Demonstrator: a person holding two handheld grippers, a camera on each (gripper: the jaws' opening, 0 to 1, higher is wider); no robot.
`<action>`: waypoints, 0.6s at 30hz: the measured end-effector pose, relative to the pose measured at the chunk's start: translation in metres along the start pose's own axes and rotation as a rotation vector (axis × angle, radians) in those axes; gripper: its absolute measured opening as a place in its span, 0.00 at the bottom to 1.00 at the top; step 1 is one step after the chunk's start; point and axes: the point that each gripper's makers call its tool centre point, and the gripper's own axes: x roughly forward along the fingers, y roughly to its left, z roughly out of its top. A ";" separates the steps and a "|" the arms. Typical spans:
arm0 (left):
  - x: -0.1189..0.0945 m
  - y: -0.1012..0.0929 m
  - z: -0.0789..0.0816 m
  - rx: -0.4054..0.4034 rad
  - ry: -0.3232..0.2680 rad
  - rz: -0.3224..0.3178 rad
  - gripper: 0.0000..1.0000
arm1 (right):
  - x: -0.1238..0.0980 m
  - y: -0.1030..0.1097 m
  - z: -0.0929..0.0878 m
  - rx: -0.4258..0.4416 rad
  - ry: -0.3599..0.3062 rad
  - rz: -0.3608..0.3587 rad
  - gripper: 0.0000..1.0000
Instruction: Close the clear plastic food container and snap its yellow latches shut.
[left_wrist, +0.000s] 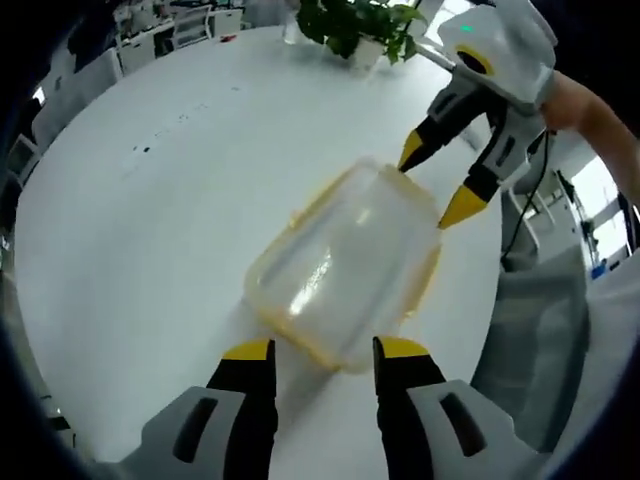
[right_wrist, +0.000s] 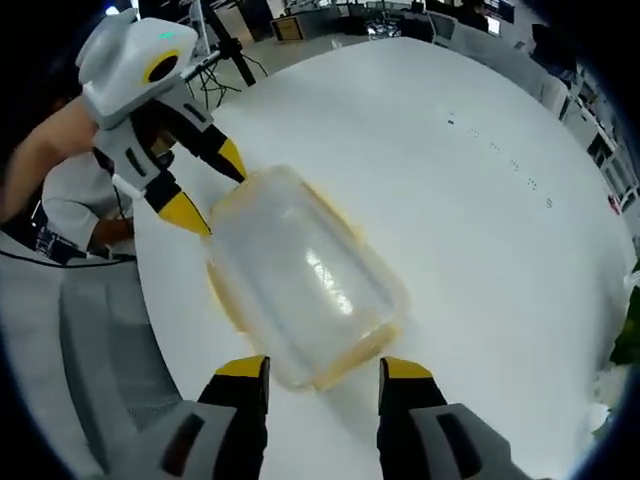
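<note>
At opposite short ends of the container (left_wrist: 345, 265), the left gripper (left_wrist: 322, 352) and right gripper (right_wrist: 322, 372) were positioned with jaws spread, yellow tips just beside the yellow-rimmed lid without pinching it. The clear container lay lid-down-looking, closed over, on the white round table (left_wrist: 150, 200) near its edge beside the person's arm (left_wrist: 600, 120). A potted plant (left_wrist: 355, 25) stood at the far table edge.
</note>
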 end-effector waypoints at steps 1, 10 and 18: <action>0.000 0.000 0.000 0.006 0.005 0.001 0.36 | 0.000 0.000 0.000 -0.002 0.002 0.001 0.40; -0.004 0.003 0.001 0.113 0.037 -0.001 0.37 | -0.001 0.002 -0.001 -0.122 0.054 -0.004 0.40; -0.006 0.005 -0.004 0.230 0.093 0.002 0.36 | -0.003 -0.004 -0.005 -0.195 0.103 -0.033 0.39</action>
